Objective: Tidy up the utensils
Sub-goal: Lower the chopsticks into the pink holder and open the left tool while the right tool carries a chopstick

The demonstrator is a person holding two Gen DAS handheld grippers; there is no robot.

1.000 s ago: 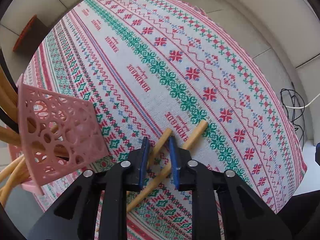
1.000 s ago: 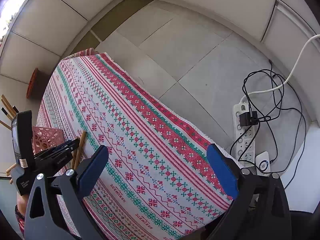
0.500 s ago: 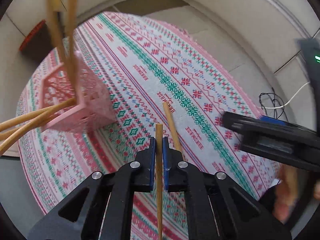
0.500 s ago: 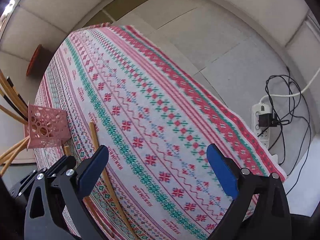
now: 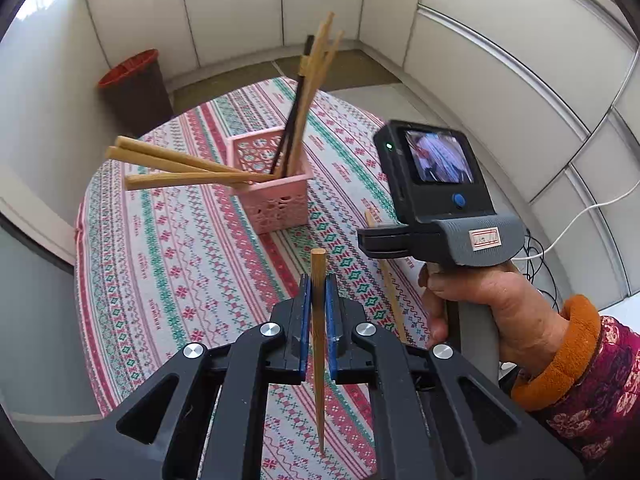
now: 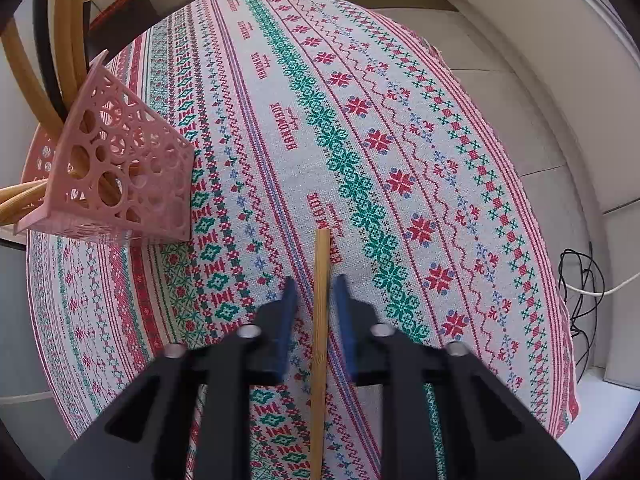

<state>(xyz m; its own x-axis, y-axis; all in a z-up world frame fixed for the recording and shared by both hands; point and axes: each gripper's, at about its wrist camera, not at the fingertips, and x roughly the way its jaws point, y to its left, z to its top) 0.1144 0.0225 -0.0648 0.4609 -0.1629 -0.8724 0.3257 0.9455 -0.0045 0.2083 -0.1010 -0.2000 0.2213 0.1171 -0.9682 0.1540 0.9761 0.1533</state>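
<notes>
chopsticks (image 5: pixel 304 100) in basket (image 5: pixel 276 200), basket on tablecloth (image 5: pixel 180 280)

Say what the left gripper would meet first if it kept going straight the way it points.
Probably the pink basket: the left gripper, shut on a chopstick, points toward it over bare tablecloth. Depth is unclear, so it may meet the cloth first.

A home setting — most likely an enclosed balcony or sunroom. A round table wears a cross-stitch-patterned tablecloth (image 5: pixel 192 264) in red, green and blue bands. The floor (image 6: pixel 516 120) is laid in large pale tiles, and the walls (image 5: pixel 500 80) are plain white panels with bright daylight at the upper edge. A dark wastebasket with a red rim (image 5: pixel 136 84) stands by the wall — and loose cables (image 6: pixel 580 288) trail across the floor.
</notes>
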